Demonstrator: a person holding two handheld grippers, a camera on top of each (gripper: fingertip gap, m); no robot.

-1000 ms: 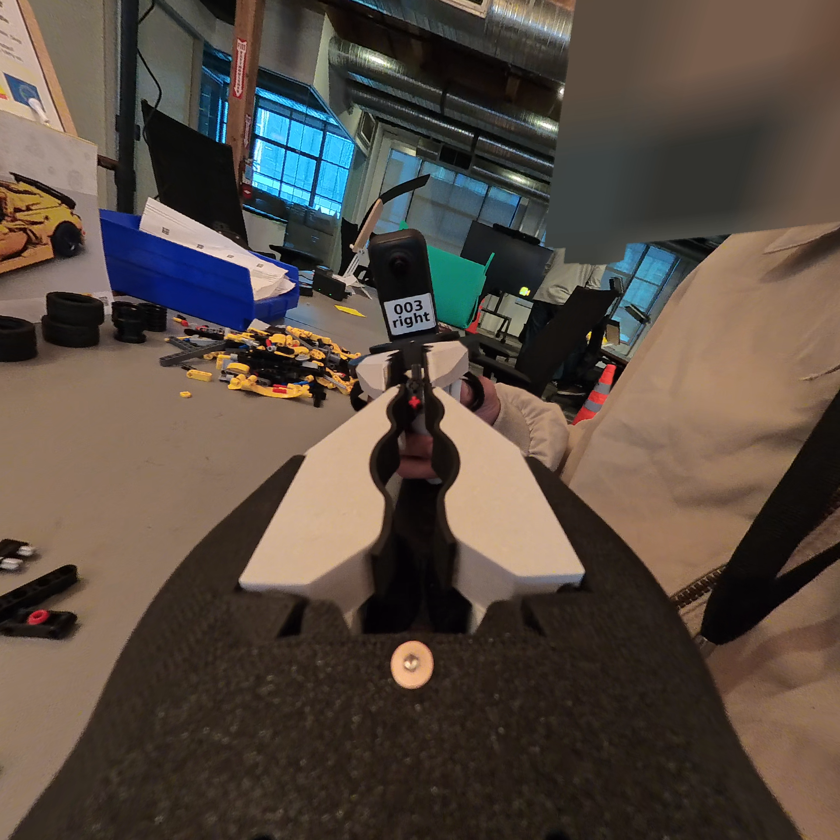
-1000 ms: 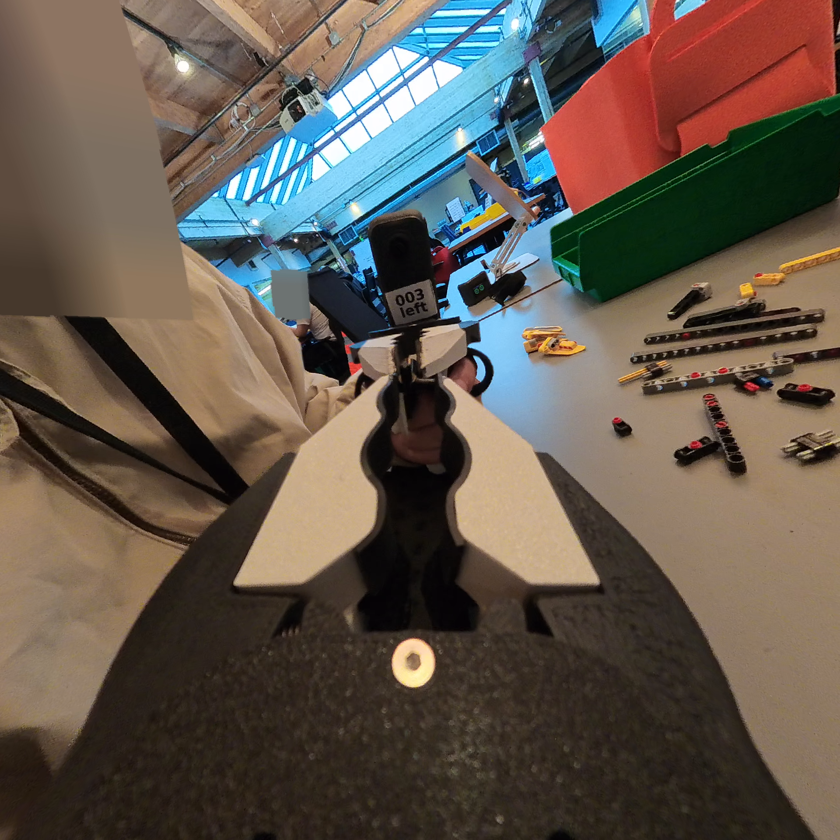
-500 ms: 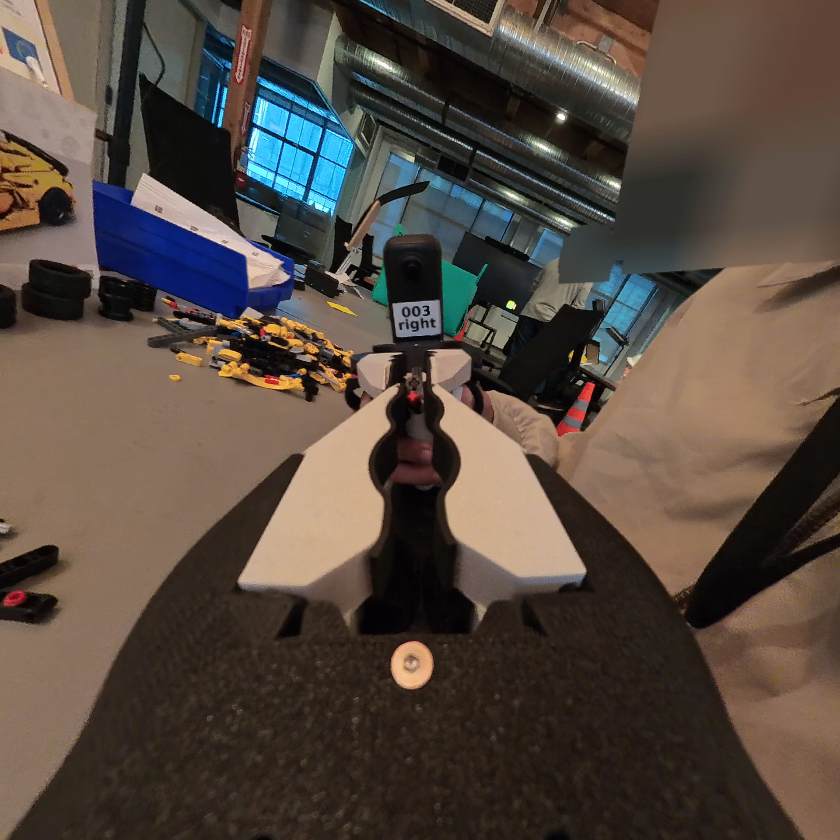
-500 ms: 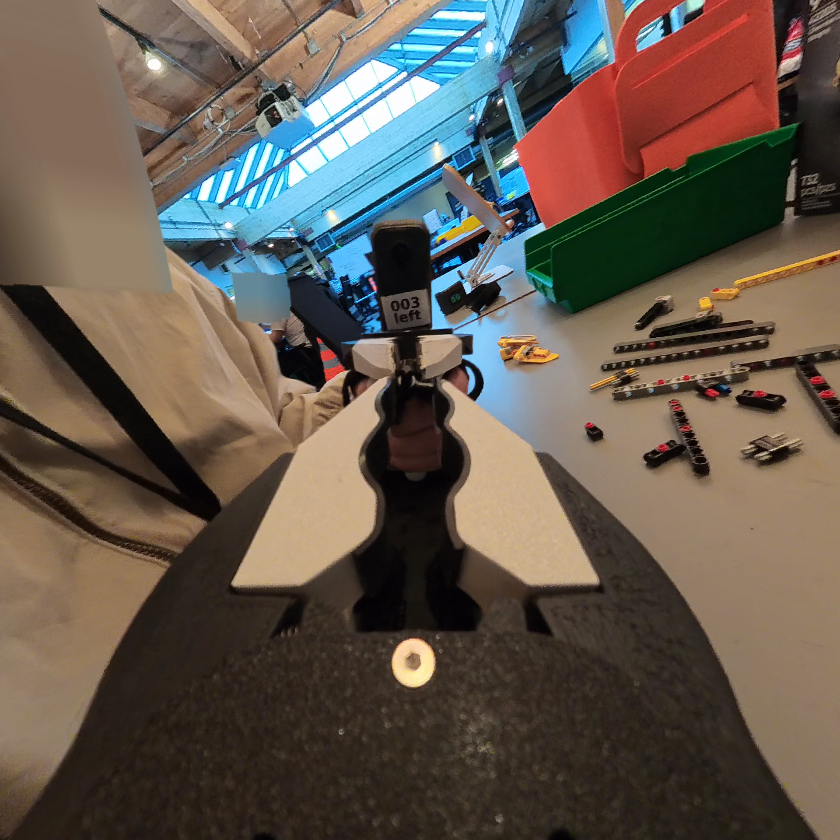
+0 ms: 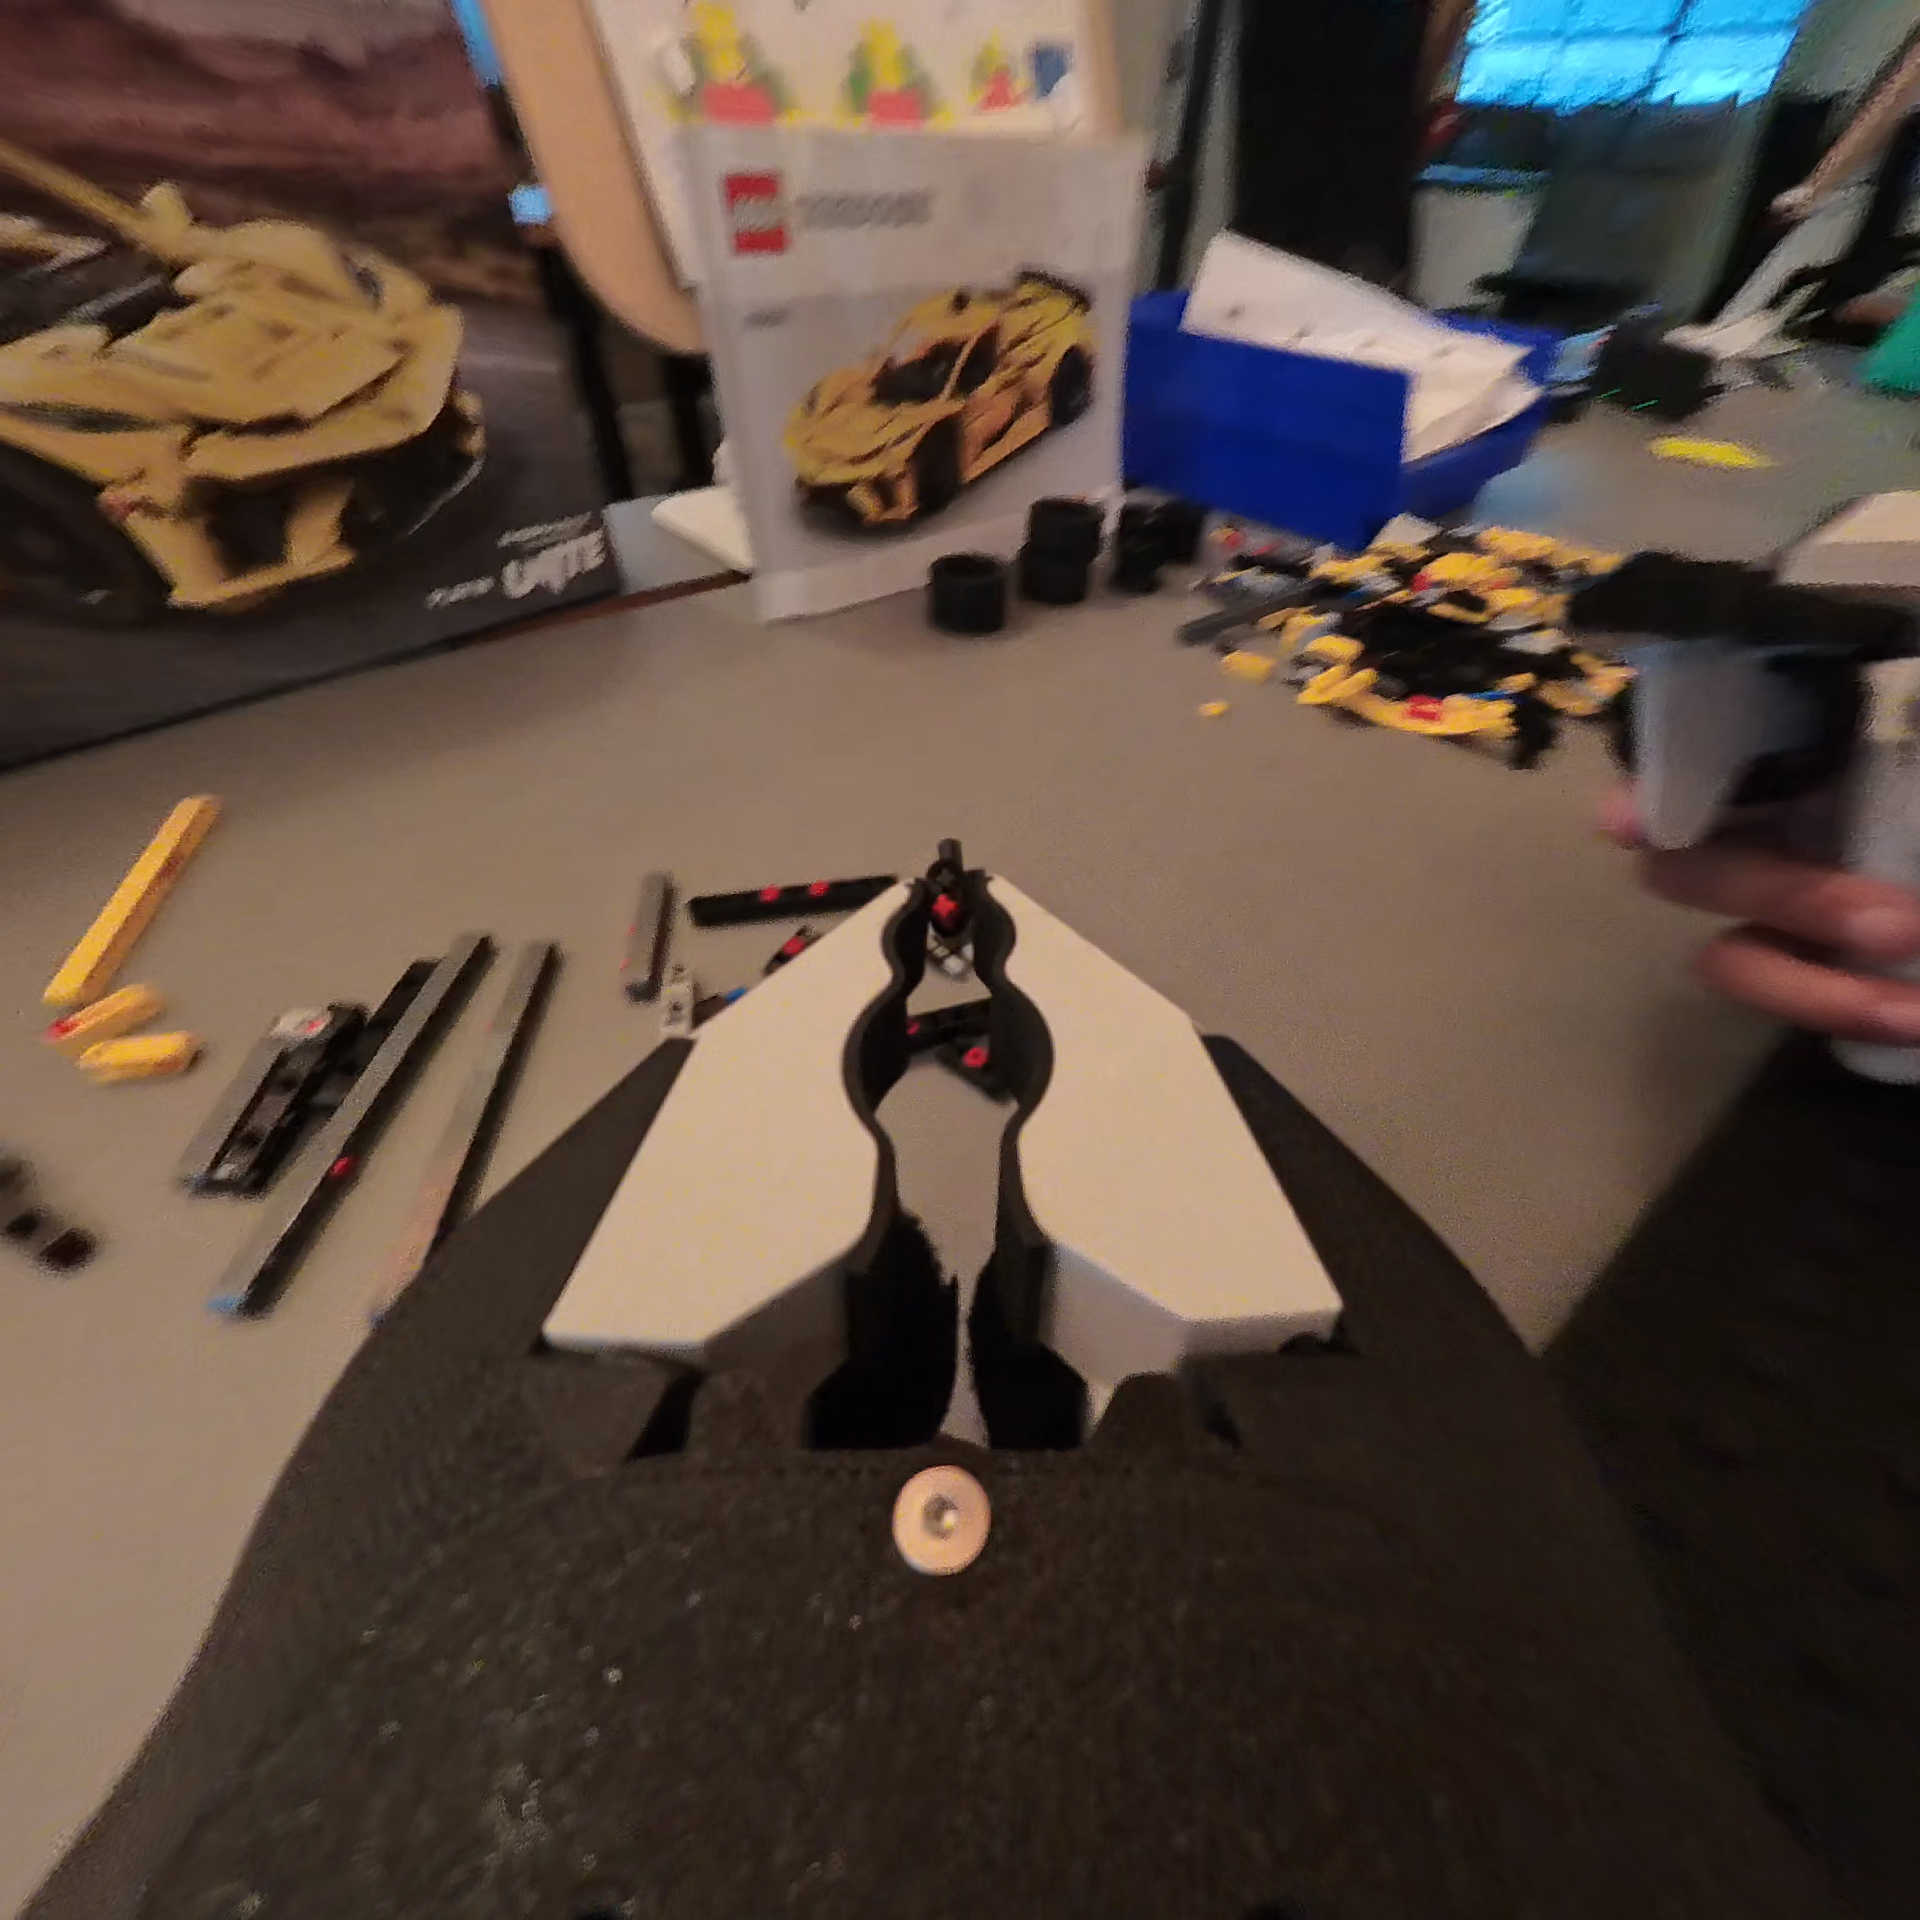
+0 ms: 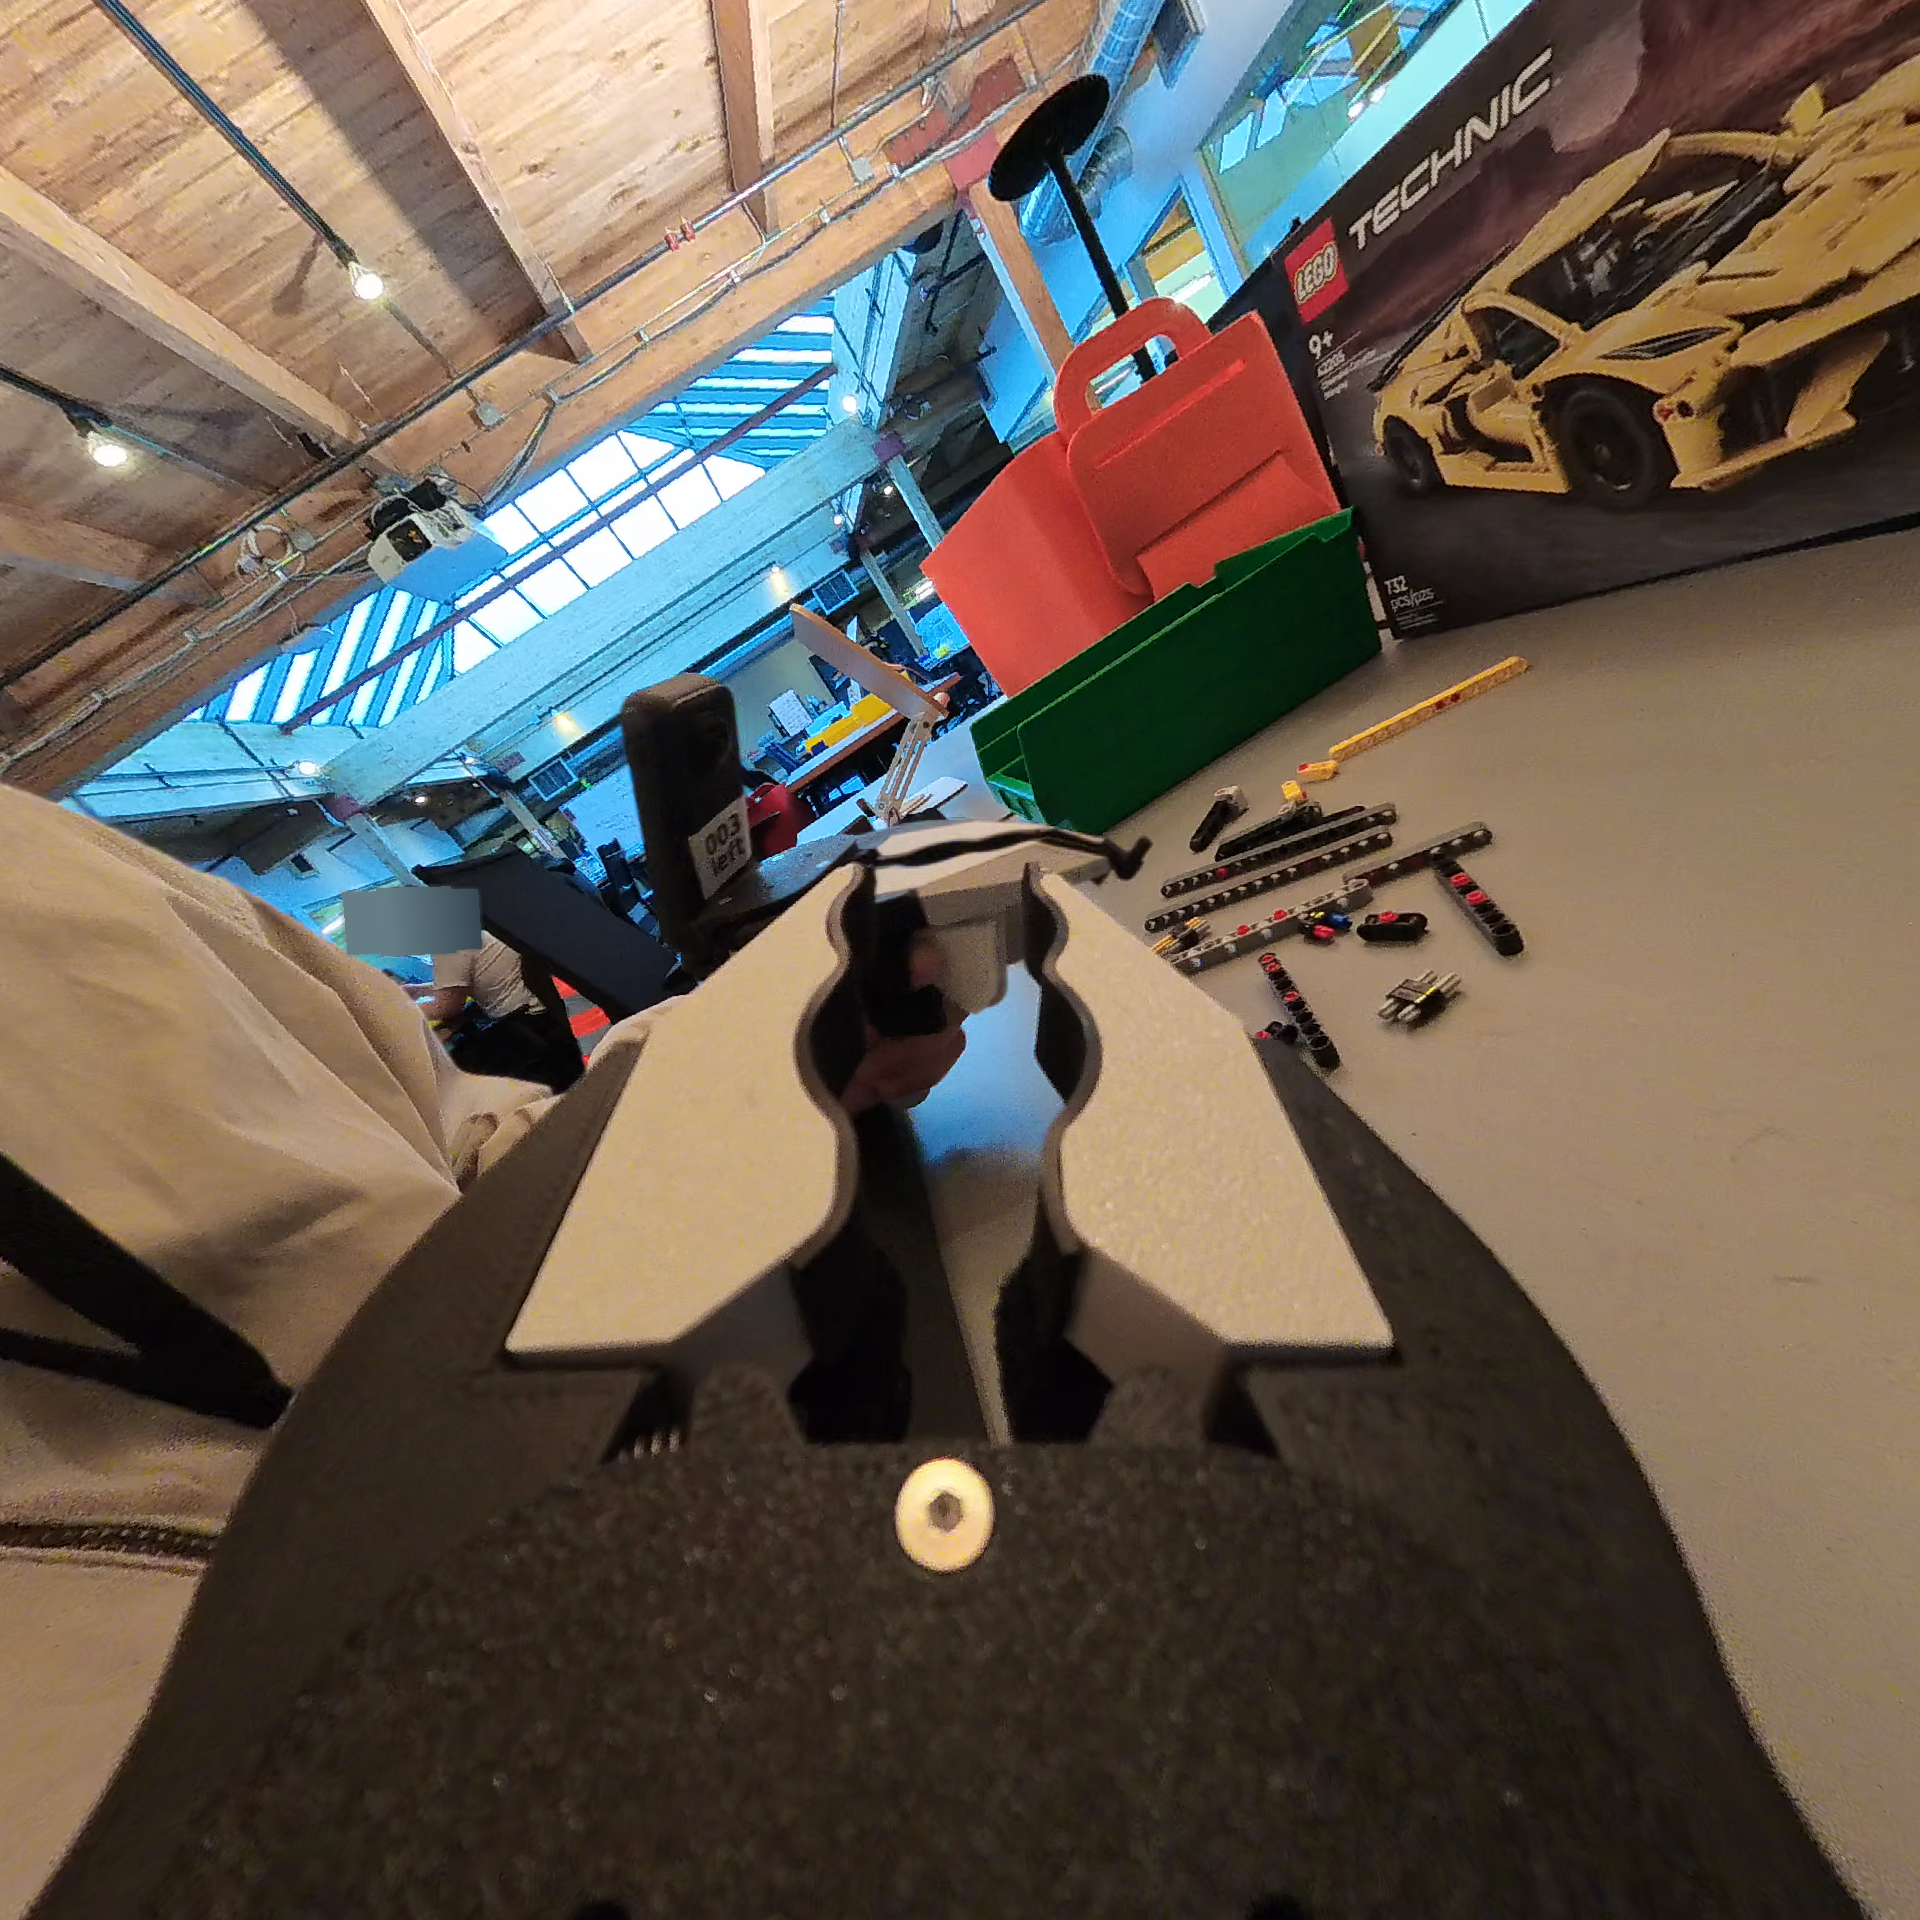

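Observation:
My left gripper [image 5: 948,896] is shut on a small black piece with a red pin [image 5: 948,862], held just above the grey table [image 5: 1143,790]. Under and around its tips lie black beams with red pins [image 5: 790,902]. My right gripper [image 6: 945,883] is open and empty, with a clear gap between its white fingers. It points at the left gripper's fingers [image 6: 966,862] close in front of it. The right gripper also shows blurred at the right edge of the left wrist view [image 5: 1714,727], in a hand.
Long dark beams [image 5: 343,1070] and yellow beams [image 5: 130,899] lie at the left. A pile of yellow and black parts [image 5: 1423,644], black tyres [image 5: 1060,540], a blue bin [image 5: 1299,436], a booklet [image 5: 914,353] and a car box [image 6: 1621,312] stand farther off. A green bin [image 6: 1195,686] and red carrier [image 6: 1143,488] stand beside the box. My hands' fingertips stand some 12 cm from each other.
The two grippers were tip to tip, both shut. The right gripper has opened. The left gripper has swung left and down over the table, still holding the small piece.

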